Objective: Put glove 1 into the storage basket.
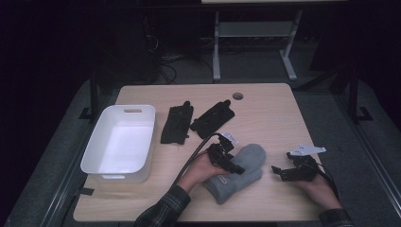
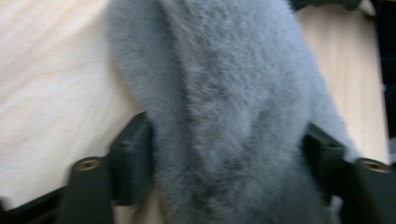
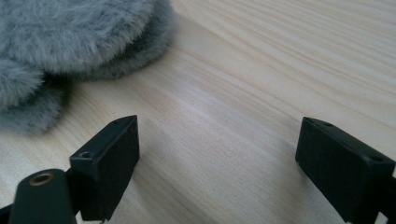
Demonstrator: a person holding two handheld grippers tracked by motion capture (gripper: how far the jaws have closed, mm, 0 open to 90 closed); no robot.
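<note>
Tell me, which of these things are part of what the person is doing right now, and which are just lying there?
In use:
- grey fuzzy mittens, stacked
- left gripper, jaws on either side of them

Lying about:
- two black gloves
- white bin
- right gripper, open over bare table

The light wooden worktop [image 1: 265, 118] carries a white tub [image 1: 99, 156] by its left edge, two black gloves [image 1: 178, 124] mid-back, and grey fuzzy mittens [image 1: 246, 163] near its front edge
</note>
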